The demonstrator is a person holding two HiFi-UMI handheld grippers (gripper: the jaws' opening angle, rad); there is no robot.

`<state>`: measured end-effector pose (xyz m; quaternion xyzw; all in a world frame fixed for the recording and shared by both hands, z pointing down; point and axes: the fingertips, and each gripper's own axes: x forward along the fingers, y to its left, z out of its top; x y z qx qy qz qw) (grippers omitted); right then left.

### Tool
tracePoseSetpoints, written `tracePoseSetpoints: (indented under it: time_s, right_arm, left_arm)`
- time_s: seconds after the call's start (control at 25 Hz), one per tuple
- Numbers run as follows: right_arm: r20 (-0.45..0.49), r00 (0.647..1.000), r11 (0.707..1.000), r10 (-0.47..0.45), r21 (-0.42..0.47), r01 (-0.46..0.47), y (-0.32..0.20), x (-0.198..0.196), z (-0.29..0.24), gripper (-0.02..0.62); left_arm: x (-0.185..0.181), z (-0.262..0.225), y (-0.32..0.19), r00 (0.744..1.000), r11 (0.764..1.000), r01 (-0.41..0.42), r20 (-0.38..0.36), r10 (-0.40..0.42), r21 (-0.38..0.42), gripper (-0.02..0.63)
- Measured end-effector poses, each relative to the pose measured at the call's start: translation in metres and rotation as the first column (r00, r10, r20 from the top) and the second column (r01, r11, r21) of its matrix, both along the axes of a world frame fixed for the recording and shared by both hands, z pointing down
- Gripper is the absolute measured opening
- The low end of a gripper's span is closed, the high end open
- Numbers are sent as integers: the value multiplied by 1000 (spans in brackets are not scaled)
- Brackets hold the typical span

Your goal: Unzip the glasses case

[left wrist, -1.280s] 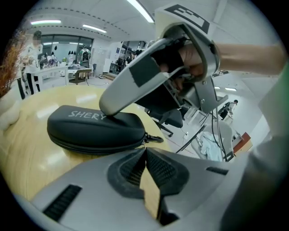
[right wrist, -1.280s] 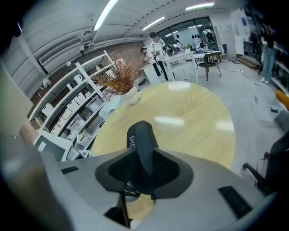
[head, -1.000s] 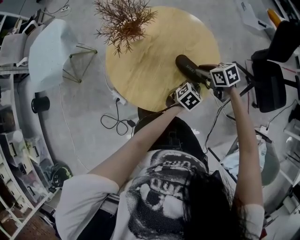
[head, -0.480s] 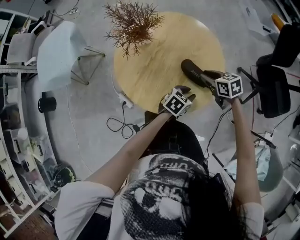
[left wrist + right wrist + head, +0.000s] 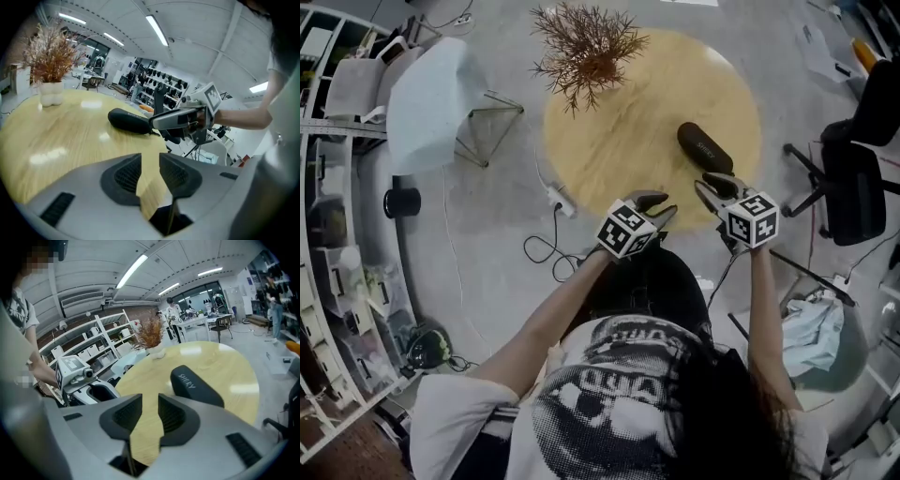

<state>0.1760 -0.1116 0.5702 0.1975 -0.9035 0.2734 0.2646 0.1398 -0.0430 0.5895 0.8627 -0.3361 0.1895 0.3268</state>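
Observation:
The black glasses case lies alone on the round wooden table, towards its right side. It is zipped as far as I can see. My left gripper hovers open over the table's near edge, well short of the case. My right gripper is also open, just short of the case's near end. Neither gripper touches the case, and only bare tabletop shows between each pair of jaws. Each gripper view shows the other gripper beside it: the right gripper and the left gripper.
A white vase of dried branches stands at the table's far side. A pale chair sits left of the table, a black office chair to its right. Cables trail on the floor; shelves line the left.
Both grippers have drawn back from the case towards the table's near edge. The left one, earlier at the case's near end, now stands apart from it.

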Motion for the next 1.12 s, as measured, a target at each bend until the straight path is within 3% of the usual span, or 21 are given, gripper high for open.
tracePoseSetpoints:
  time_s: [0.24,0.44,0.6,0.72,0.84,0.96,1.04,1.12]
  right_arm:
    - [54,998,1000,-16,24,14,68,-39,-16,109]
    - [108,994,999,-20,33,16,127,-54,-36,107]
    - [133,989,996,-67,66,59,172,-72,-60,107]
    - [148,984,991,-99,107,83,200,-88,-81,106]
    - [168,979,984,-112,155,86,220,-101,-102,89]
    - [188,976,979,-113,186,78,240,-111,-120,83]
    - [188,977,978,-101,199,63,251,-114,-127,60]
    - [186,979,978,-83,205,44,260,-112,-132,-4]
  left_arm:
    - [-33,-23,49,1000,999,15,-7,-14,50,117]
    - [-60,-48,91,996,990,92,7,-93,111,117]
    - [-83,-78,120,981,968,193,-26,-191,162,117]
    - [-102,-105,145,967,939,256,-43,-253,231,104]
    - [-113,-128,169,958,915,288,-71,-280,282,84]
    - [-124,-137,192,953,909,303,-80,-292,288,84]
    - [-129,-140,203,949,905,315,-88,-302,287,84]
    - [-130,-143,211,946,900,323,-99,-308,291,84]
